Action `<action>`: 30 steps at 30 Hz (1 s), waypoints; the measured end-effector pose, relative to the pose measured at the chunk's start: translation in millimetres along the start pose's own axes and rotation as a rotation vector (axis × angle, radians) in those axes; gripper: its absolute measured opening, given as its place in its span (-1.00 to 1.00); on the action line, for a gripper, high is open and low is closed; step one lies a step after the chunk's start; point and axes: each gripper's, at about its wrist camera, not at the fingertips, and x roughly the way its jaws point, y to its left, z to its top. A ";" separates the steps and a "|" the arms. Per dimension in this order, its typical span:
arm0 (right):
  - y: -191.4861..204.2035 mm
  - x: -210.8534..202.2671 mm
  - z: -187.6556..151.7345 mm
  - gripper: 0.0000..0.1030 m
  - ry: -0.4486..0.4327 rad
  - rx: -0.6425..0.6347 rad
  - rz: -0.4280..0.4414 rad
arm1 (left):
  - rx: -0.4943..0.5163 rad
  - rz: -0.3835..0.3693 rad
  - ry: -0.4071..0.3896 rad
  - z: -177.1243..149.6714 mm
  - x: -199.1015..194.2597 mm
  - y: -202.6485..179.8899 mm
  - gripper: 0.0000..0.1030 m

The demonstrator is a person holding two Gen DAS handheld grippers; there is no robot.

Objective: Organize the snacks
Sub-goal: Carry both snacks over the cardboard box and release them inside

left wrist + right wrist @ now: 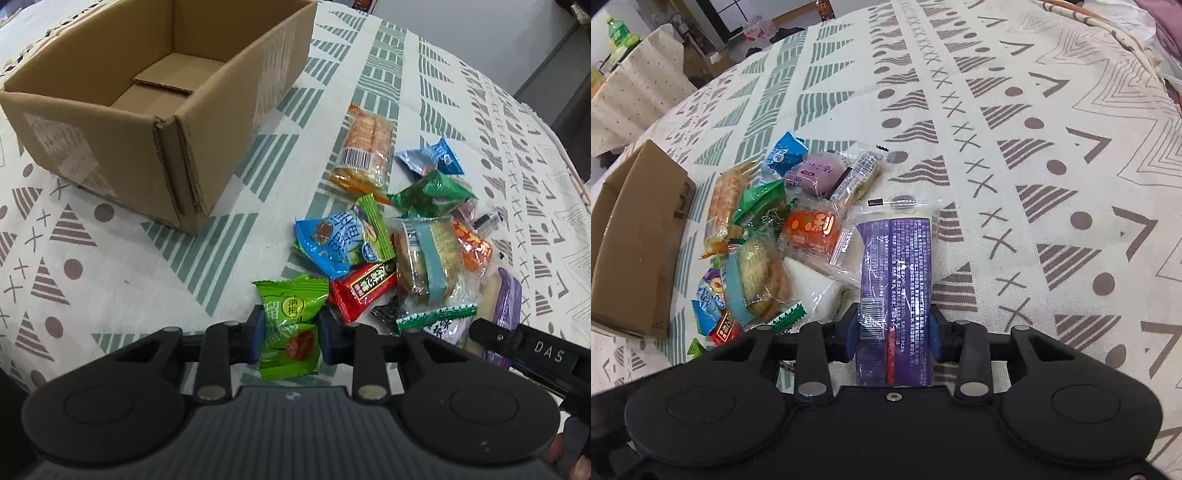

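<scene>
A pile of wrapped snacks (410,240) lies on the patterned tablecloth, to the right of an open cardboard box (155,99) whose inside shows bare. My left gripper (290,332) is shut on a bright green snack packet (291,325) at the pile's near edge, its blue pads pressing both sides. My right gripper (894,332) is shut on a long purple snack packet (897,280) that still rests on the cloth at the pile's right side. The right gripper's black finger (517,343) shows at the lower right of the left wrist view.
The snack pile (768,236) holds blue, green, red and orange packets and clear-wrapped biscuits. The cardboard box (635,243) stands left of it. Bare patterned tablecloth (1052,184) stretches to the right. A covered chair and a green bottle (617,33) stand beyond the table's far left edge.
</scene>
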 end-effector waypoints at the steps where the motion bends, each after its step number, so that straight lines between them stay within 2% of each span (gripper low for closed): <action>1: -0.1 -1.1 0.9 -0.34 -0.004 0.000 0.003 | -0.001 -0.002 -0.006 0.3 -3.1 0.1 -0.45; 5: -4.1 -16.6 4.6 -0.36 -0.067 0.021 0.021 | 0.009 -0.015 -0.041 0.9 -19.5 -1.3 -0.46; 15: 1.0 -46.4 4.4 -0.36 -0.148 0.025 0.112 | 0.022 -0.028 -0.120 0.0 -65.6 2.1 -0.46; 24: 23.9 -72.2 0.4 -0.36 -0.235 -0.034 0.275 | 0.022 -0.021 -0.209 9.6 -104.6 7.2 -0.46; 30: 39.4 -83.9 -0.1 -0.36 -0.290 -0.062 0.348 | 0.008 -0.006 -0.257 15.3 -128.6 18.7 -0.46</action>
